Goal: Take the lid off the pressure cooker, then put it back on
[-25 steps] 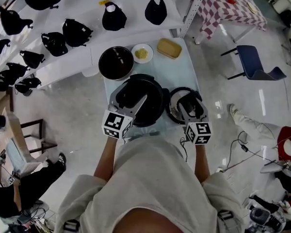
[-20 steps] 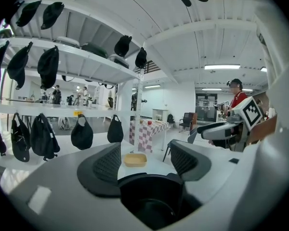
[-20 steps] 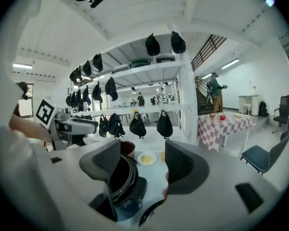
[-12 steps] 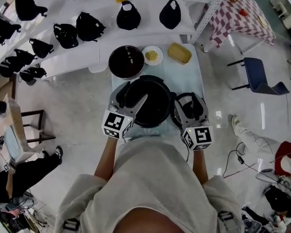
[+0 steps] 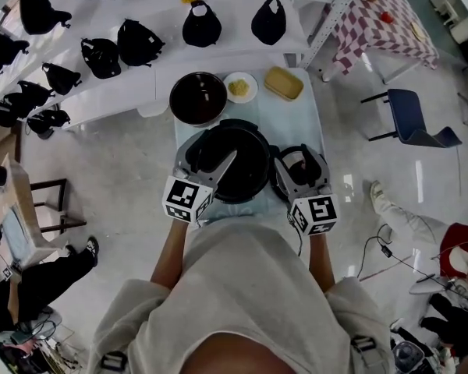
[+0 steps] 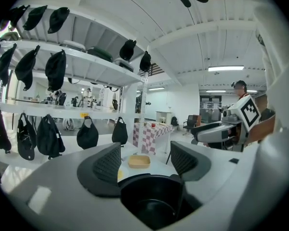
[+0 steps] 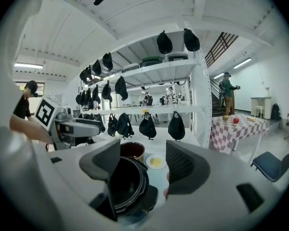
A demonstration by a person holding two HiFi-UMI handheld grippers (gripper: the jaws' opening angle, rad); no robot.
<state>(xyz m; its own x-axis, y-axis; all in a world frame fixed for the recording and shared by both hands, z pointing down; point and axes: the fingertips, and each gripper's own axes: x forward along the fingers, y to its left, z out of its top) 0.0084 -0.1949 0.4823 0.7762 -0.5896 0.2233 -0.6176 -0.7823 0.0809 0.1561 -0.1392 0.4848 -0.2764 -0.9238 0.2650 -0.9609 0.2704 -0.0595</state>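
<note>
The lid [image 5: 278, 180] lies flat on the table [image 5: 300, 123], just to the right of the cooker [image 5: 246, 171]. It is off the pot and not yet back on. Over the past second it has not moved that I can see. My right gripper [image 5: 303, 166] has stayed above it, shifting only slightly. From the head view I can't tell whether the gripper touches the lid. Its jaws stand wide apart with nothing clamped. Its own view shows mostly the cooker's open mouth low on the left, and a small reddish bit by the right jaw that I can't identify.

I read this as the pause between the two halves of the job: removal is done, and the pick-up for refitting has not begun. Next I would have to close on the lid's handle, and I can't yet say I'm lined up on it.

My left gripper [image 5: 210, 153] hangs over the near left of the cooker. It is also spread wide and empty, with the dark pot showing below between its jaws. It has hardly moved either.

Behind the cooker sit a dark bowl [image 5: 197, 98], a small plate [image 5: 240, 87] and a yellow dish [image 5: 284, 83].
</note>
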